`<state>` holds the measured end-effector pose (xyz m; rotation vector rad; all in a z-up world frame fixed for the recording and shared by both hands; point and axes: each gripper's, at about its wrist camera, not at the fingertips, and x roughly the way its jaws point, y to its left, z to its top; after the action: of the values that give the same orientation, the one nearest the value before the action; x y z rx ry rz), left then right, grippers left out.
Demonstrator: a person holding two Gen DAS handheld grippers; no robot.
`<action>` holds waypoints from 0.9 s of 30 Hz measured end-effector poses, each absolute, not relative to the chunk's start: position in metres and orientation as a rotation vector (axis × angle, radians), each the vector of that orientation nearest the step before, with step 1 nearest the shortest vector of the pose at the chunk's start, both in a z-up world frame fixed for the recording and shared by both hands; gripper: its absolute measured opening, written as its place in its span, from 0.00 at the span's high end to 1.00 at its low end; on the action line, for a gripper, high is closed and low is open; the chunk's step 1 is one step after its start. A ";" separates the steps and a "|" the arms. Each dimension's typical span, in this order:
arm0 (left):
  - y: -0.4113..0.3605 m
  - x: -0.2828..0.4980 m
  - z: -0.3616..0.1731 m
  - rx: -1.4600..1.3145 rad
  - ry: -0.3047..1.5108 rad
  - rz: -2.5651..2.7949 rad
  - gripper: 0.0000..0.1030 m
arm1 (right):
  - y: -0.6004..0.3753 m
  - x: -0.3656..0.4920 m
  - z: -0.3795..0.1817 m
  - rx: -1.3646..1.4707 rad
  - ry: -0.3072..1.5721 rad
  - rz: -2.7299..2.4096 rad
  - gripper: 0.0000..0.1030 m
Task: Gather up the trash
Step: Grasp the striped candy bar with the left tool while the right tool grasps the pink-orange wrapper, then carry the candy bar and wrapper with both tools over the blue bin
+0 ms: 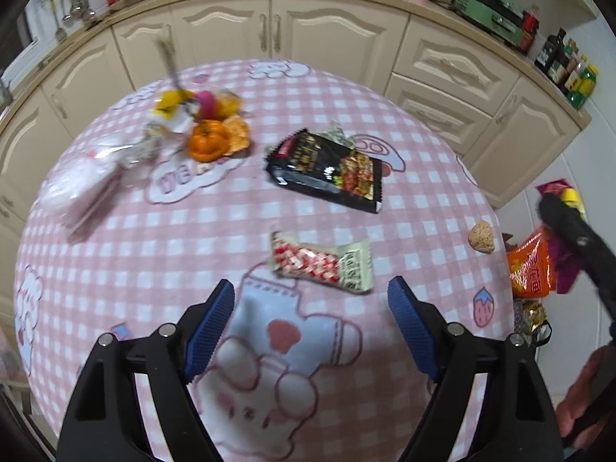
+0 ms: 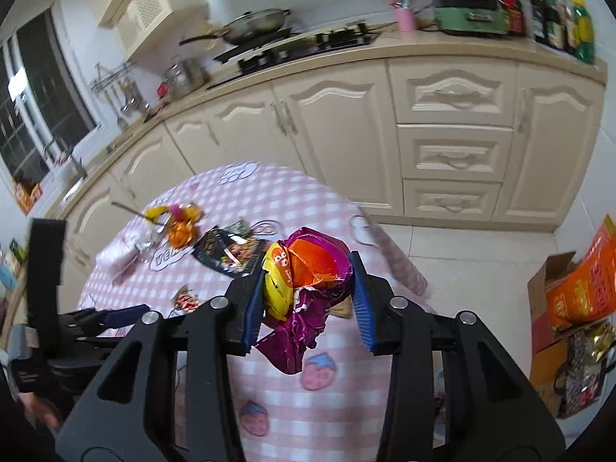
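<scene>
On a pink-checked worktop (image 1: 161, 231) before cream kitchen cabinets, we hold our left claw (image 1: 310, 300) spread just short of a red-and-white snack wrapper (image 1: 321, 261); our right claw (image 2: 308, 296) pinches a crumpled purple-and-orange wrapper (image 2: 308, 269) above the edge.

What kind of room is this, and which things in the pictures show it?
Most likely a home kitchen. A gas stove with a frying pan sits on a counter above cream cabinets, and bottles stand at the counter's end. A table with a pink checked cloth holds snack wrappers.
</scene>
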<state>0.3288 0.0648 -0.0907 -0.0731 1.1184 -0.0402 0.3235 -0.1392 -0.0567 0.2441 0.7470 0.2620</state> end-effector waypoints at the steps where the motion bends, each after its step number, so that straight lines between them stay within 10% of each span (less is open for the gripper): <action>1: 0.062 0.333 -0.097 -0.070 1.127 -0.062 0.23 | -0.144 0.323 -0.058 0.255 0.749 0.258 0.61; 7: 0.056 0.340 -0.109 -0.016 1.087 -0.026 0.49 | -0.163 0.323 -0.072 0.304 0.771 0.238 0.61; 27: 0.022 0.306 -0.076 -0.020 1.010 -0.123 0.61 | -0.199 0.285 -0.070 0.342 0.761 0.169 0.61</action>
<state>0.3058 0.0218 -0.0760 -0.0204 1.0102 -0.1234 0.2848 -0.1992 -0.0703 0.3419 0.7608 0.1689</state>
